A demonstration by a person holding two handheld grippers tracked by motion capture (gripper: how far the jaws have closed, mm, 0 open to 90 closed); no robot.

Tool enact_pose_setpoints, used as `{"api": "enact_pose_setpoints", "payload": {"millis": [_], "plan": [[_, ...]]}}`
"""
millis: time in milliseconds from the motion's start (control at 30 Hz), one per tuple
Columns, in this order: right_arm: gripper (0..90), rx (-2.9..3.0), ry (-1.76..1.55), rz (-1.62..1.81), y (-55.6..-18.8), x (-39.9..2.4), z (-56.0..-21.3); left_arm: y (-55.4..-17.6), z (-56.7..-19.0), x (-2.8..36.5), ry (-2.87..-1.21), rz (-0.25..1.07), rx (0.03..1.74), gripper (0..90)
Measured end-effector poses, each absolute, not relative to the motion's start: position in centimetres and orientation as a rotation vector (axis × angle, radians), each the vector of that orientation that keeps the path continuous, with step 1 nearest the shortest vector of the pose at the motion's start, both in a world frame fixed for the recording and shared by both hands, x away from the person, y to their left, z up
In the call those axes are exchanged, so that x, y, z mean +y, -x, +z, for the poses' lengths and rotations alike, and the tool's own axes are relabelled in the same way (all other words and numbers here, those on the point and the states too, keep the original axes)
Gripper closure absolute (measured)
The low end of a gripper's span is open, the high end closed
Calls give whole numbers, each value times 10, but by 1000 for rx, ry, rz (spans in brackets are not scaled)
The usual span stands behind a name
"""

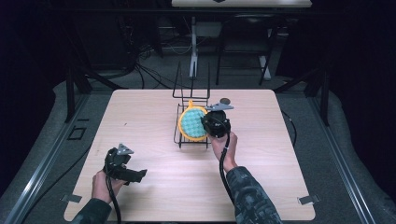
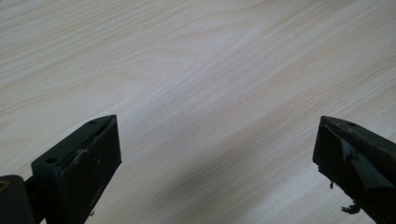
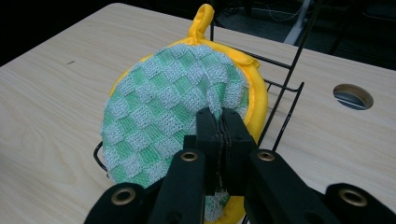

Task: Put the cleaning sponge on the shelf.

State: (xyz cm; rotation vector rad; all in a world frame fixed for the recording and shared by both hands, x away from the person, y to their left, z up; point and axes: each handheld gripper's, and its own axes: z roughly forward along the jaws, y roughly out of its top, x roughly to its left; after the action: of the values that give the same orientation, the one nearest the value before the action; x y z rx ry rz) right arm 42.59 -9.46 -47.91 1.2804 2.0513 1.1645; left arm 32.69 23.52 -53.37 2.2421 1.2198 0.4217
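Note:
A round pot holder with a green-and-white checked face, yellow rim and yellow loop rests over a black wire rack at the table's middle. My right gripper is shut on its right edge. In the right gripper view the pot holder is pinched into a fold between the two jaws of the right gripper, and the rack's wire runs behind it. My left gripper sits low near the front left of the table, held by a hand. Its jaws stand wide apart over bare wood, the left gripper holding nothing.
The light wooden table has a round cable hole behind the rack, also seen as the hole in the right gripper view. The rack's tall wire uprights rise at its far end. Dark floor, cables and a desk leg lie beyond.

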Motion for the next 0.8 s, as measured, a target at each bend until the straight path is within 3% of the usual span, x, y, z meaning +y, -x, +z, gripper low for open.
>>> {"api": "enact_pose_setpoints", "payload": {"millis": [800], "plan": [[875,2029,-1375,1115,-440,-86,-502,-327,-533,235,-2243,421,1216,11]]}}
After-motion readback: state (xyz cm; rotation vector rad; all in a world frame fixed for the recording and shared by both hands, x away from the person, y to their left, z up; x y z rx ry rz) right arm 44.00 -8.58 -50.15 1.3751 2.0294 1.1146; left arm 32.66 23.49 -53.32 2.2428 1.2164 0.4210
